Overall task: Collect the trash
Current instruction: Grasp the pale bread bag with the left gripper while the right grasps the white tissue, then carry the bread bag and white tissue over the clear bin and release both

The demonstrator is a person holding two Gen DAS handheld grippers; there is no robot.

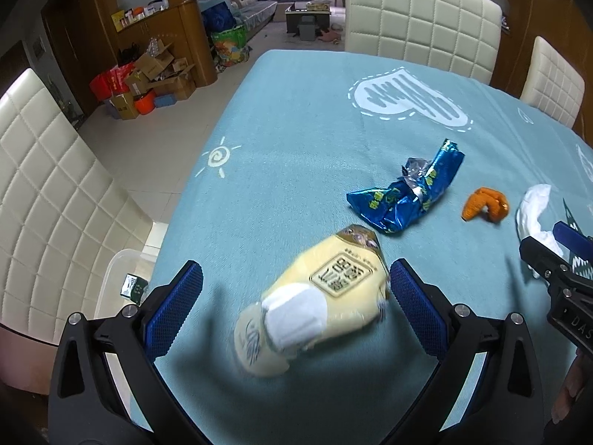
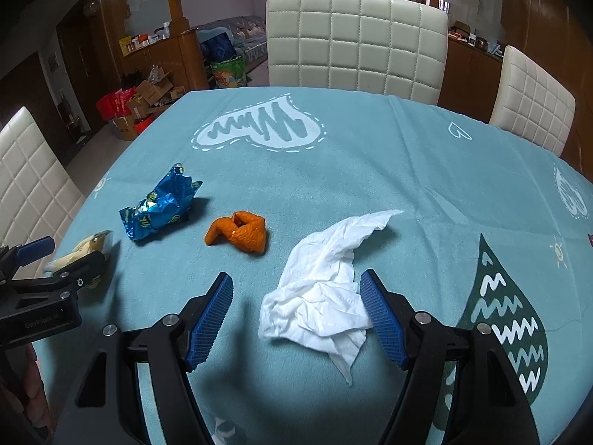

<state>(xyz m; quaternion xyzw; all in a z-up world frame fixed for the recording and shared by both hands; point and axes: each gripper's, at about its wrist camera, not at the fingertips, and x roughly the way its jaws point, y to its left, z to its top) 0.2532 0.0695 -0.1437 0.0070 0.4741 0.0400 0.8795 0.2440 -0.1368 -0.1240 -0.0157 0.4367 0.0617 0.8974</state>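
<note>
A pale yellow drink bottle (image 1: 315,300) lies on its side on the blue tablecloth (image 1: 296,111), between the fingers of my open left gripper (image 1: 296,278); its image is blurred. A crumpled blue wrapper (image 1: 404,196) and an orange peel (image 1: 485,204) lie beyond it. A crumpled white tissue (image 2: 326,289) lies between the fingers of my open right gripper (image 2: 296,289), its right edge against the right pad. The wrapper (image 2: 159,207), the peel (image 2: 241,231) and the bottle (image 2: 85,252) show to its left. The left gripper (image 2: 44,259) is at that view's left edge.
Cream padded chairs stand at the far side (image 2: 355,37), the right (image 2: 533,100) and the left (image 1: 48,204). A clear plastic bin (image 1: 118,282) holding a green carton sits on the floor left of the table. Boxes (image 1: 148,81) are piled by a wooden cabinet.
</note>
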